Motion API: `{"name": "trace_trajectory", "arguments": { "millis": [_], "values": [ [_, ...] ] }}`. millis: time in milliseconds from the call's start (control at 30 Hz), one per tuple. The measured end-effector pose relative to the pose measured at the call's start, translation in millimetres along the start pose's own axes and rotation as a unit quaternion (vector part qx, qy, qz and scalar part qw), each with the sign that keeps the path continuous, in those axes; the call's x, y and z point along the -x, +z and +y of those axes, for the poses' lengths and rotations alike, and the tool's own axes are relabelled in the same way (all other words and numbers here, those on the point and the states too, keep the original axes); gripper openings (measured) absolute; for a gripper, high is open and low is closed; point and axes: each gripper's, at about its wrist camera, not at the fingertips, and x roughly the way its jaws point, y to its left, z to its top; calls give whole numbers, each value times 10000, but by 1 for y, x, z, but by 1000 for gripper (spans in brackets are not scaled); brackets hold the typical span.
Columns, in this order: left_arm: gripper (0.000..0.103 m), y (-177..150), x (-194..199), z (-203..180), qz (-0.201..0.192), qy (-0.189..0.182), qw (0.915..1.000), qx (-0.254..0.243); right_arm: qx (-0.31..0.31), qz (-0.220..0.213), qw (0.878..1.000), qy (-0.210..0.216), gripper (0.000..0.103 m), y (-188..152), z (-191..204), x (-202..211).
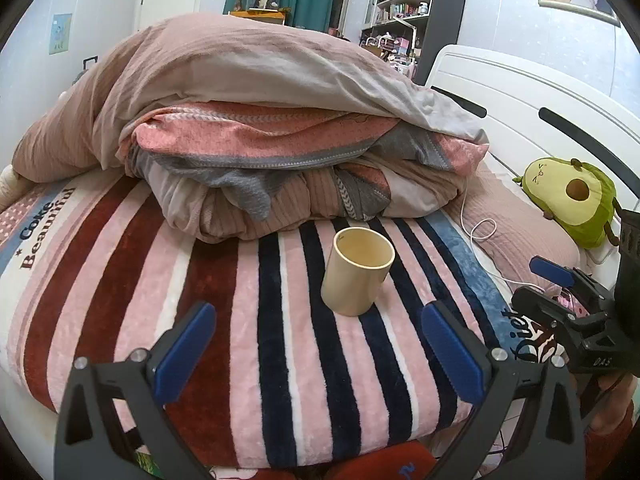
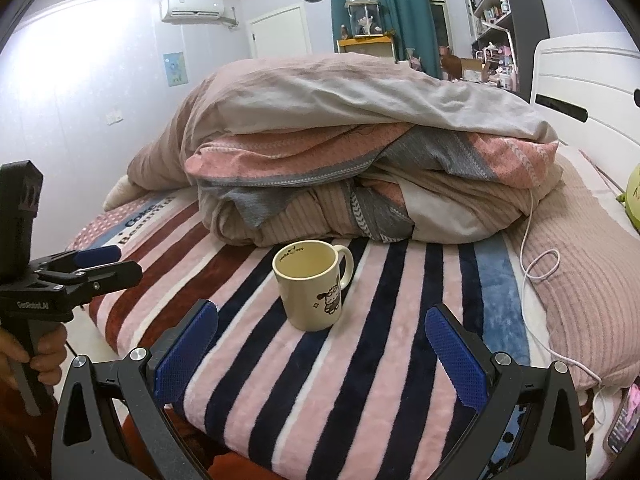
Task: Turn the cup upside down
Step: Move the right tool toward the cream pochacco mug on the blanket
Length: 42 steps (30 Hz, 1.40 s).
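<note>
A cream mug (image 1: 357, 271) stands upright, mouth up, on the striped blanket (image 1: 224, 320). In the right wrist view the mug (image 2: 314, 286) shows a handle on its right and a cartoon print. My left gripper (image 1: 318, 316) is open, its blue pads short of the mug, which lies ahead between them and slightly right. My right gripper (image 2: 322, 320) is open, also short of the mug, which sits ahead between its pads. Each gripper shows in the other's view: the right one (image 1: 560, 280) at the right edge, the left one (image 2: 96, 264) at the left edge.
A heap of folded quilts (image 1: 260, 132) lies just behind the mug. A white cable (image 2: 536, 264) loops over a pink pillow (image 2: 584, 272) to the right. An avocado plush (image 1: 568, 196) and the white headboard (image 1: 520, 92) are at far right. A phone (image 2: 622, 424) lies bottom right.
</note>
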Motion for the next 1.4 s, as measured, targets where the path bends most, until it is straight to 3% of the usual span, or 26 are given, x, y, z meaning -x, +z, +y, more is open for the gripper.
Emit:
{"name": "trace_trajectory", "arguments": {
  "millis": [667, 833, 967, 1133, 1400],
  "values": [
    [102, -1, 7, -7, -9, 44, 10000, -61, 104, -129, 9995, -275, 103, -5, 3, 15],
    [102, 3, -1, -7, 85, -8, 9999, -129, -91, -258, 9995, -179, 103, -11, -3, 13],
    [102, 10, -20, -8, 211, -83, 9995, -230, -119, -194, 9997, 73, 103, -18, -10, -3],
    [102, 23, -61, -13, 449, -141, 9979, -444, 269, -84, 9995, -107, 103, -28, -11, -36],
    [102, 28, -161, -26, 987, -531, 9909, -748, 271, 495, 9984, 32, 103, -37, -35, -97]
  ]
}}
